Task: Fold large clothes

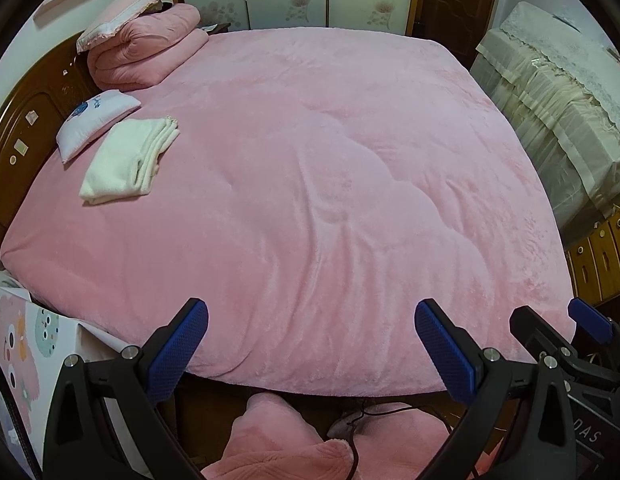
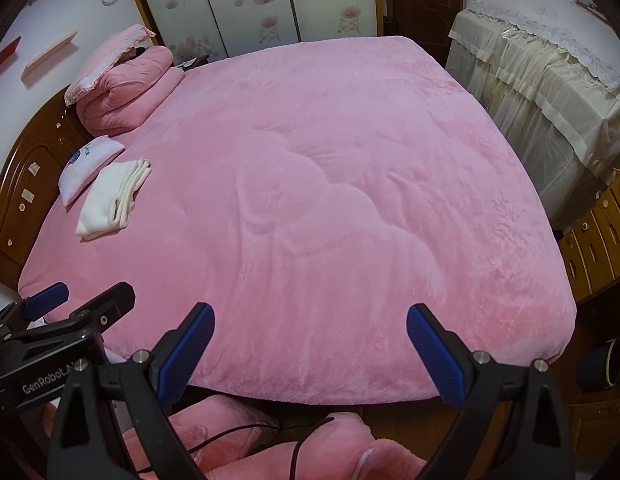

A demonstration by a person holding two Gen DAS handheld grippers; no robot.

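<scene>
A folded white garment (image 1: 125, 160) (image 2: 111, 202) lies flat on the pink fleece bed cover (image 1: 330, 168) (image 2: 330, 184), at the far left near the headboard. My left gripper (image 1: 312, 316) hangs over the bed's near edge, open, with nothing between its blue pads. My right gripper (image 2: 310, 316) hovers beside it over the same edge, also open and holding nothing. Each gripper shows in the other's view: the right gripper (image 1: 552, 314) at the right margin, the left gripper (image 2: 87, 294) at the left margin. Both are far from the white garment.
A small white pillow (image 1: 95, 122) and a folded pink quilt (image 1: 145, 48) sit by the wooden headboard (image 1: 25, 132). A cream-draped cabinet (image 1: 550, 112) and wooden drawers (image 2: 598, 232) flank the bed's right side. A person's pink-clad legs (image 1: 277, 440) and a black cable are below the grippers.
</scene>
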